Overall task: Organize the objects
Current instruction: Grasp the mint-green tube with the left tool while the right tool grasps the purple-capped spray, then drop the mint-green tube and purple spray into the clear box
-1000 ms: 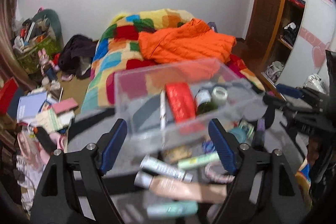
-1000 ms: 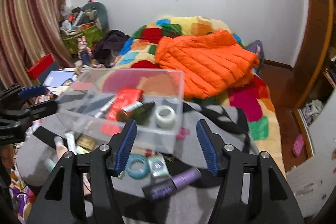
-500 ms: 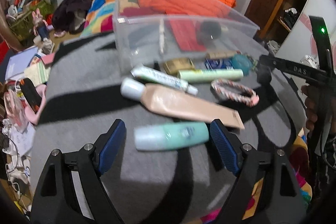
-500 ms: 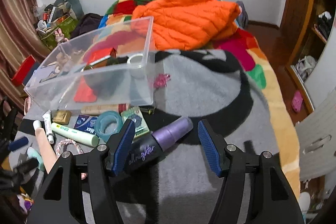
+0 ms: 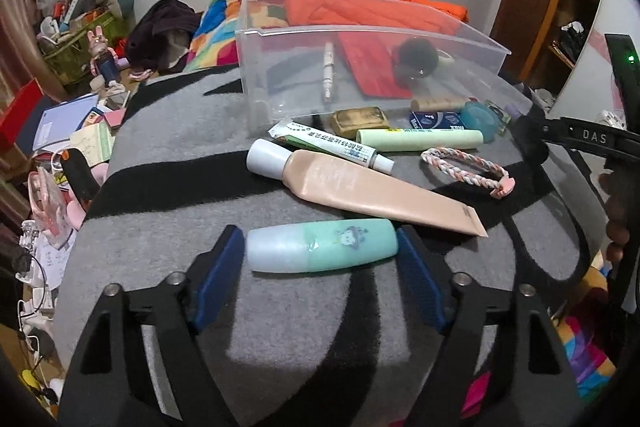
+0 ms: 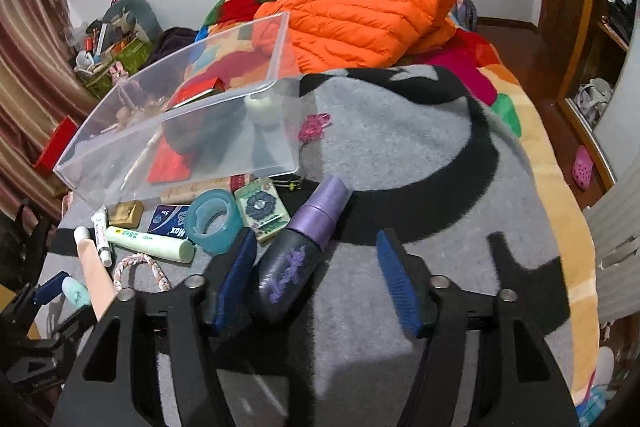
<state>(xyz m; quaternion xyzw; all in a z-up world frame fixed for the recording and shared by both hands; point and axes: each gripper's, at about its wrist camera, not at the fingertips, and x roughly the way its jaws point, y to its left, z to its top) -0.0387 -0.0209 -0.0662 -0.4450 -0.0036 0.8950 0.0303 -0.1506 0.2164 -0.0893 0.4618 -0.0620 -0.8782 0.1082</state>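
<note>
- Blanket (image 5: 168,147): grey with black bands, soft pile over the bed; everything to be sorted lies on it, so things may sink in a little when pressed.
- Bin (image 5: 256,75): clear, stiff plastic, open-topped, at the far side of the blanket; already holds a red pouch, a pen-like stick and a dark round thing.
- Peach tube (image 5: 360,187): just in front of the bin, flat, soft-walled, white cap; probably dents under a pinch.
- Spray bottle (image 6: 296,259): in front of the bin on its right side, black body, purple cap, lying down. Looks rigid and smooth; I would grip the body, not the cap.
- Mint bottle (image 5: 320,247): nearest of all, in front of the peach tube, rounded, glossy, likely light and slippery.
- Left gripper (image 5: 320,263): jaws closing endwise on the mint bottle, pads about at its ends; a firm pinch is not yet clear.
- Right gripper (image 6: 316,279): jaws closing round the spray bottle; the left pad touches it, the right stands clear.
</note>
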